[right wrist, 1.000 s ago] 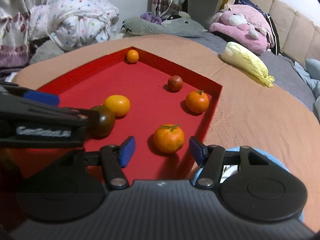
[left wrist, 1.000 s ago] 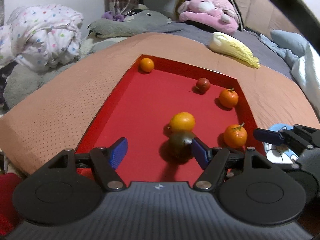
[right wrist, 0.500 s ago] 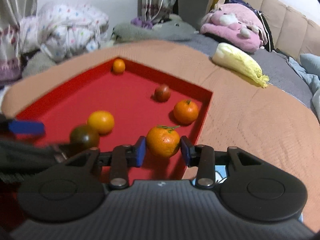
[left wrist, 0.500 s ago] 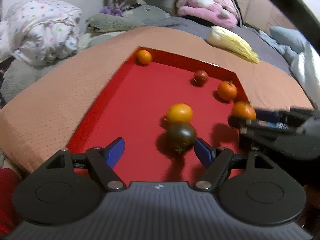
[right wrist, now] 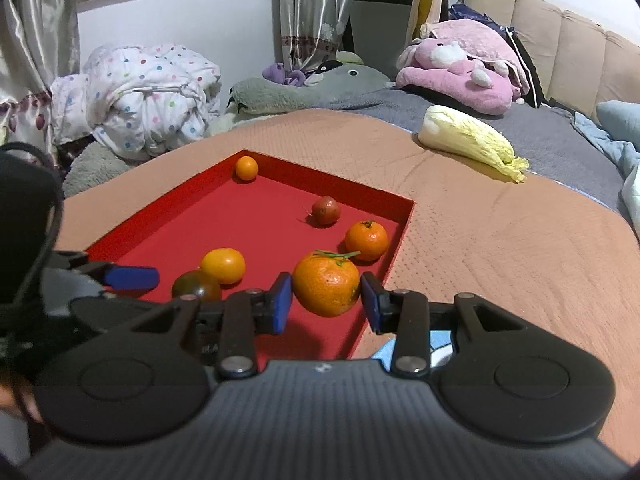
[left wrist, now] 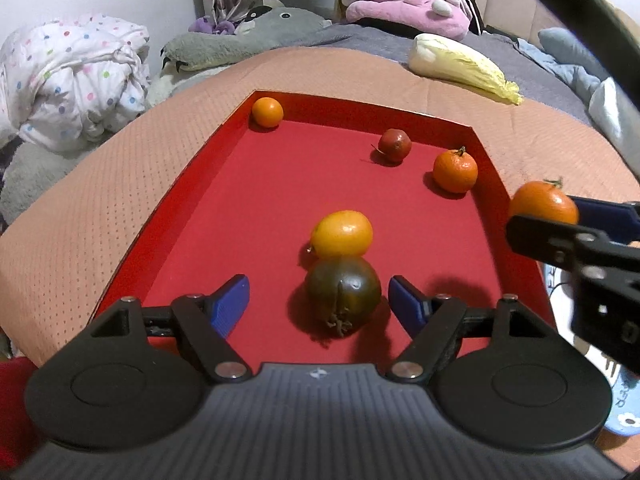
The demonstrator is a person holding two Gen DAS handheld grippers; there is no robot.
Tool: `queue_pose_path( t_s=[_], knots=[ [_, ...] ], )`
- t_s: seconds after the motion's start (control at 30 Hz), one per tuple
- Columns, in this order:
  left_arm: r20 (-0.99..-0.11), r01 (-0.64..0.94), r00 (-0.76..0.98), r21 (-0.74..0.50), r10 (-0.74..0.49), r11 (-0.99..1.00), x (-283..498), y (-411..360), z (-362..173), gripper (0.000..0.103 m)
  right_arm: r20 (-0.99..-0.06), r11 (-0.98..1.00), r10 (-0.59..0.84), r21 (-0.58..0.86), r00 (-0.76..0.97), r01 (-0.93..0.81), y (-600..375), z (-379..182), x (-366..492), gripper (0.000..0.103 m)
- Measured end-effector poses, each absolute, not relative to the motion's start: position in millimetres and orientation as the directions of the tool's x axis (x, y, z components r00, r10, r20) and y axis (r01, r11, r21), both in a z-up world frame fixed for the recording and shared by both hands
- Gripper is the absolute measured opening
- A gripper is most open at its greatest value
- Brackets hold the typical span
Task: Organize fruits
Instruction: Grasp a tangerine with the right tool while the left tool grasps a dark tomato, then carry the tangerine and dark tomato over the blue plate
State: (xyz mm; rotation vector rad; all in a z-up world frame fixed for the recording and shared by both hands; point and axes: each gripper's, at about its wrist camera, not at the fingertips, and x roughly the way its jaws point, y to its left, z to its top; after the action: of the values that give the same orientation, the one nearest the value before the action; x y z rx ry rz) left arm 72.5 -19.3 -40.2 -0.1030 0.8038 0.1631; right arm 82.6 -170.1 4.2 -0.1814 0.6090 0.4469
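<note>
Right gripper (right wrist: 326, 300): fingers have just closed and now pinch a stemmed orange (right wrist: 326, 284), which looks clear of the red tray (right wrist: 396, 256) at its near right corner. Left gripper (left wrist: 318, 306): fingers spread either side of a dark green fruit (left wrist: 342, 294), not touching; its jaws narrowed slightly. Judged step: carrying the orange out; next move calls for a place to set it. Beyond sit a yellow-orange fruit (left wrist: 342, 234), another orange (left wrist: 455, 170), a small red fruit (left wrist: 395, 145) and a far-corner orange (left wrist: 267, 112). The tray rests on a tan cover (right wrist: 480, 248); cabbage (right wrist: 468, 140), plush toys and bedding lie behind.
</note>
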Motion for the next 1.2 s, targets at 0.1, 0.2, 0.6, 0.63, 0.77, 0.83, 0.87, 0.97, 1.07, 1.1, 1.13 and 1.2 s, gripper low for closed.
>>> queue_pose_path(
  t_s=[0.1,0.2,0.6,0.63,0.77,0.83,0.87,0.97,1.07,1.1,1.13,1.2],
  knots=[
    [-0.720,-0.173,0.686,-0.018,0.107,0.985,73.5,-20.5,-40.1,0.066,-0.588,0.896,0.346,-0.025,0.731,-0.444,-175.4,4.1,80.3,0.041],
    [-0.716,-0.157,0.693,-0.044,0.078,0.987,73.0,-19.1,-38.8,0.053,-0.590,0.900,0.342,-0.018,0.731,-0.435,-179.5,3.2,78.4,0.041],
    [-0.710,-0.108,0.704,-0.077,0.022,0.991,62.9,-26.5,-29.4,0.045,-0.581,0.901,0.346,-0.013,0.737,-0.434,-187.9,9.6,57.6,0.041],
    [-0.707,-0.102,0.707,-0.076,0.019,0.992,61.2,-28.5,-27.7,0.045,-0.581,0.901,0.345,-0.014,0.738,-0.433,-188.9,10.0,55.5,0.041],
    [-0.698,-0.079,0.716,-0.083,-0.001,0.993,56.9,-36.6,-21.2,0.045,-0.578,0.903,0.339,-0.019,0.742,-0.428,-194.0,12.7,46.5,0.041],
    [-0.690,-0.063,0.724,-0.083,-0.012,0.995,55.0,-41.5,-17.7,0.045,-0.578,0.905,0.334,-0.023,0.745,-0.424,-196.8,14.4,41.8,0.041],
    [-0.685,-0.052,0.728,-0.084,-0.019,0.995,53.8,-44.4,-15.8,0.045,-0.577,0.907,0.331,-0.023,0.746,-0.421,-198.7,15.6,39.4,0.041],
    [-0.673,-0.022,0.738,-0.085,-0.042,0.996,50.8,-52.5,-11.5,0.045,-0.576,0.912,0.321,-0.027,0.752,-0.410,-204.5,18.1,33.3,0.041],
    [-0.661,0.013,0.748,-0.085,-0.066,0.996,48.6,-61.1,-7.3,0.045,-0.574,0.917,0.309,-0.030,0.758,-0.397,-211.1,20.8,27.8,0.041],
    [-0.656,0.028,0.750,-0.087,-0.078,0.996,47.7,-64.3,-6.0,0.045,-0.573,0.919,0.305,-0.032,0.761,-0.392,-213.6,21.8,25.5,0.041],
    [-0.652,0.041,0.753,-0.086,-0.088,0.995,46.6,-67.6,-4.8,0.045,-0.573,0.921,0.300,-0.034,0.763,-0.387,-216.2,22.8,23.5,0.041],
    [-0.644,0.069,0.757,-0.084,-0.106,0.994,44.7,-74.2,-3.0,0.045,-0.571,0.926,0.290,-0.037,0.768,-0.377,-221.4,24.9,20.4,0.041]
  ],
)
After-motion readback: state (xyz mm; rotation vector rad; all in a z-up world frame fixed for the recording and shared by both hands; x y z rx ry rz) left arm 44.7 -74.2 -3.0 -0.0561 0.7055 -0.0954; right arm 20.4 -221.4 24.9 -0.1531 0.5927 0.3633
